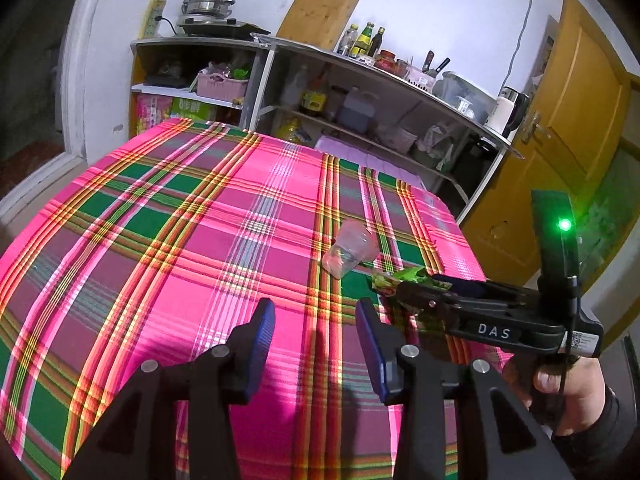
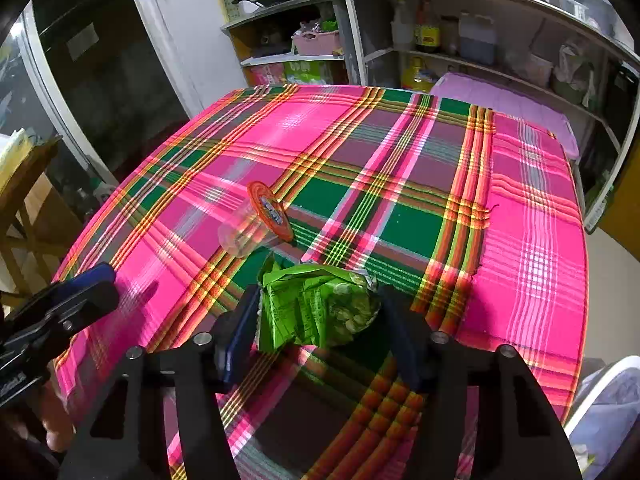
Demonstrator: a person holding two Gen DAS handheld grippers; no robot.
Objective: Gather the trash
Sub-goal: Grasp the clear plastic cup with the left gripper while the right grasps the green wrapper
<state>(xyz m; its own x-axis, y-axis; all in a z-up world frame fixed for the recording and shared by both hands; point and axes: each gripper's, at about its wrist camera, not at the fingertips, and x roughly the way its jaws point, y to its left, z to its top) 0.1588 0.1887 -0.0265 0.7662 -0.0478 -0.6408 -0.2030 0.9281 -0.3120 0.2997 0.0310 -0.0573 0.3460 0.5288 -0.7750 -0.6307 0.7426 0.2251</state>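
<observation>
A crumpled green snack wrapper [image 2: 316, 304] sits between the fingers of my right gripper [image 2: 320, 312], and both pads press its sides just above the plaid tablecloth [image 2: 400, 160]. In the left wrist view the same wrapper [image 1: 400, 276] pokes out of the right gripper [image 1: 404, 292], which a hand holds at the right. A clear plastic cup [image 2: 248, 232] with an orange lid lies on its side just beyond the wrapper, also visible in the left view as the cup [image 1: 350, 250]. My left gripper [image 1: 316, 320] hovers open over the cloth with nothing in it, left of the cup.
Metal shelves [image 1: 360, 68] with bottles, jars and a pot line the far wall. A purple padded seat [image 2: 500, 100] stands at the table's far edge. A yellow door [image 1: 580, 120] is at the right. A white bin [image 2: 608, 400] stands by the table's near right corner.
</observation>
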